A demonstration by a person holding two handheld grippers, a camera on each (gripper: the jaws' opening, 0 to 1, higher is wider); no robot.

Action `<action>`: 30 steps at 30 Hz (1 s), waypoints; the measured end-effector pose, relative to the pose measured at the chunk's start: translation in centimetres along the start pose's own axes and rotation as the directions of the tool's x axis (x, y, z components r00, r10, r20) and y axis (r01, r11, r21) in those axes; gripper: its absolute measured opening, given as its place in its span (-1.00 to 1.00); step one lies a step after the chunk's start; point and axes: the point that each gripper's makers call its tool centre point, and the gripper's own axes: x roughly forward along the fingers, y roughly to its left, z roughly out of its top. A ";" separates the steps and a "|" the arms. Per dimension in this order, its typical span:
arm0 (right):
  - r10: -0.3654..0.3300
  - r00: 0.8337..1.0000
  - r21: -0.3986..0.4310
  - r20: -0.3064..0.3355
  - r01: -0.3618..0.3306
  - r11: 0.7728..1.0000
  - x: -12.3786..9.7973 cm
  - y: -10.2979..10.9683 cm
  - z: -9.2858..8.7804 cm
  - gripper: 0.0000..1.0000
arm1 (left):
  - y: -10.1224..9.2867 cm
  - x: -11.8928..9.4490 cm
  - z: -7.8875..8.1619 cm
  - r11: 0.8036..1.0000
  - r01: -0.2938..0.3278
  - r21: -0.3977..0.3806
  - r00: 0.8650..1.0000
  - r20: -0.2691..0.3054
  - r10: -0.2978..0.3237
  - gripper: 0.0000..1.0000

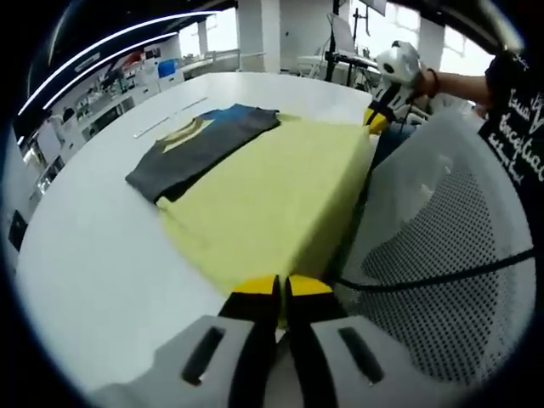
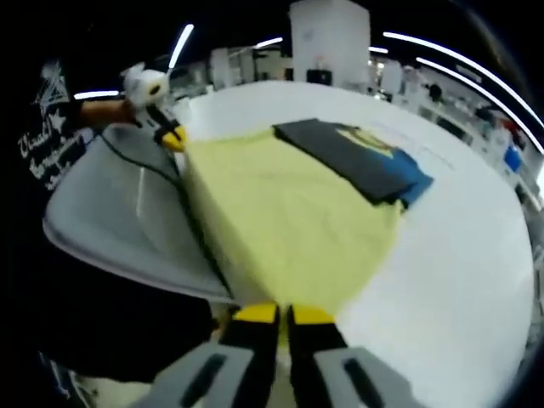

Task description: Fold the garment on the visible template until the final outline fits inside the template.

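The shirt (image 1: 272, 195) lies on the round white table (image 1: 93, 263), its yellow body spread toward the near edge and its dark grey and blue upper part lying at about 10 o'clock in the left gripper view; no template outline can be made out under it. The left gripper (image 1: 280, 293) has its jaws pressed together on the yellow hem at 6 o'clock; in the right gripper view the right gripper (image 2: 282, 316) is likewise closed on the hem's other corner. Each gripper also appears in the other's view, at 2 o'clock (image 1: 376, 119) and at 10 o'clock (image 2: 172, 136), both along the table's edge beside a white mesh chair (image 1: 442, 246).

The step in hand looks like lifting the hem to fold it up toward the collar; it would go best with both corners raised level and carried together, keeping the cloth taut between them so the fold line runs straight; a loose pinch may let a corner slip.
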 end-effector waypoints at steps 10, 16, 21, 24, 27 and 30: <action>0.034 0.999 0.001 -0.017 -0.034 0.999 -1.1 1.9 -0.1 -1.00 | -1.8 -1.1 -0.6 0.999 0.014 -0.031 1.000 -0.022 -0.014 -1.00; 0.057 0.997 -0.006 -0.047 -0.057 0.998 -1.6 2.9 -0.6 -1.00 | -3.1 -1.6 -0.7 0.999 0.043 -0.027 0.998 -0.053 -0.045 -1.00; 0.052 0.997 -0.025 -0.054 -0.053 0.998 -2.0 2.9 -0.4 -1.00 | -3.1 -2.0 -0.2 0.999 0.047 -0.026 0.998 -0.051 -0.049 -1.00; 0.040 0.998 -0.029 -0.046 -0.041 0.999 -2.1 2.6 0.0 -1.00 | -2.8 -2.3 0.4 0.999 0.043 -0.026 0.998 -0.042 -0.044 -1.00; 0.019 0.999 -0.045 -0.036 -0.021 0.999 -2.4 2.0 0.8 -1.00 | -2.2 -2.6 1.0 1.000 0.031 -0.006 0.999 -0.026 -0.031 -1.00; -0.005 1.000 -0.069 -0.027 0.004 0.998 -2.5 1.2 1.7 -1.00 | -1.3 -2.8 1.8 1.000 0.016 0.021 1.000 -0.006 -0.016 -1.00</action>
